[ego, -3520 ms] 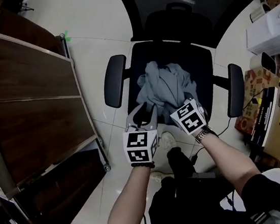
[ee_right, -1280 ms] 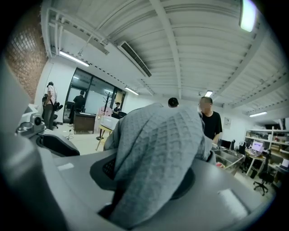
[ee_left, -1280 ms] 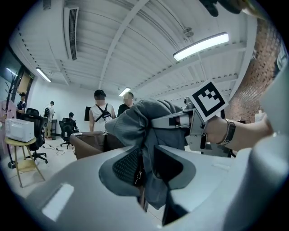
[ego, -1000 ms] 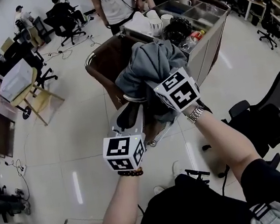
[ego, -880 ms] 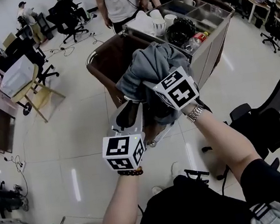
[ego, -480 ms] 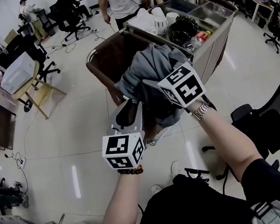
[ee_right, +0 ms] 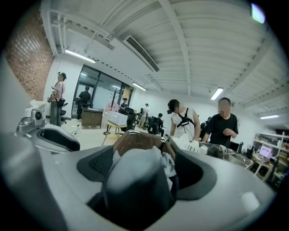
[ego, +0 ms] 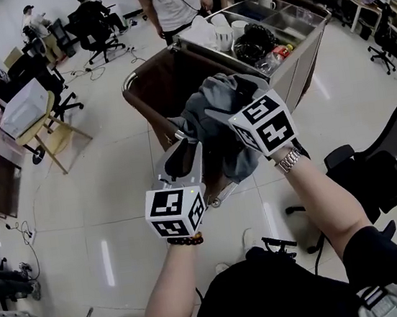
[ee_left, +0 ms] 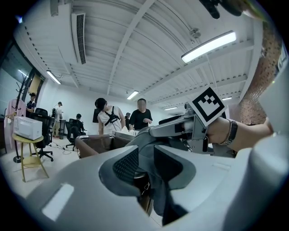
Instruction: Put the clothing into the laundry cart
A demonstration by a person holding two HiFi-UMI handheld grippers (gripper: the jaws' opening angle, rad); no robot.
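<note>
Wider apart now than a second ago at the right gripper [ego: 216, 115], with the clothing [ego: 219, 148] lying loose between its ribbed pads [ee_right: 101, 164] and hanging a little lower over the near edge of the laundry cart [ego: 152, 95]. Clamped as before at the left gripper [ego: 184, 145], on a thin fold of the same grey cloth. Held out in front, side by side, with the right forearm [ego: 319, 196] stretched further and its gripper turned toward the left one. Soft, crumpled fabric in light and dark grey; smooth pale-grey plastic on the jaws; brown walls and a rounded metal rim on the cart; glossy white tiles [ego: 103, 203] below.
</note>
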